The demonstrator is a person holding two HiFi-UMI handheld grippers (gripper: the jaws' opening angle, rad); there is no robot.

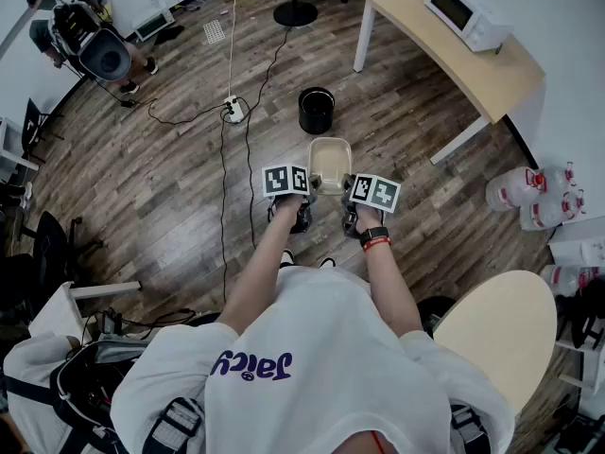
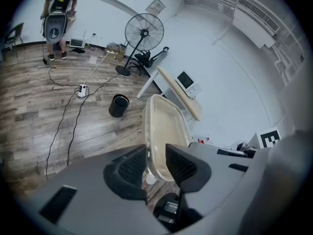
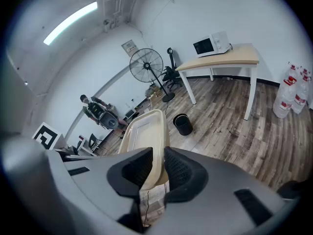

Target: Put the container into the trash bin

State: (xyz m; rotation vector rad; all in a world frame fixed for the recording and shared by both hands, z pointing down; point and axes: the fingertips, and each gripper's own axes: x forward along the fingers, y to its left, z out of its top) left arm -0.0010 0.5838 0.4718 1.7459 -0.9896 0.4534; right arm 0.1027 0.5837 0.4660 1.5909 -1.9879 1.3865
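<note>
Presently, findings at this moment were as follows:

- The beige, rectangular, translucent plastic container (image 1: 330, 162) was in the air at chest front, carried between both tools and tipped with its open side facing up and away.
- The left gripper (image 2: 156, 163) was clenched on the container's left wall, one ribbed pad inside and one outside the rim.
- The right gripper (image 3: 157, 168) was clamped likewise on the opposite wall. In my judgement the two-sided hold served to keep a light, flexible tub from twisting or sagging at either end.
- Both tools pointed downward and forward, which kept the far rim aimed at the target.
- The round black trash bin (image 1: 316, 112) stood upright on the grey wood-plank floor (image 1: 189, 187) at twelve o'clock from the container, apart from it, mouth open and, as far as could be told, empty.
- The route to the bin appeared unobstructed. A white power strip (image 1: 233, 112) with trailing black cables lay at ten o'clock of the bin, near it but off the direct line.
- The pale wooden table (image 1: 473, 64) bearing a white microwave (image 1: 463, 12) stood at two o'clock, well apart.
- Clear water jugs (image 1: 534, 197) were grouped at three o'clock, well apart.
- Judgement: the container was wider than a casual drop allowed; it probably needed to go into the bin mouth end first.
</note>
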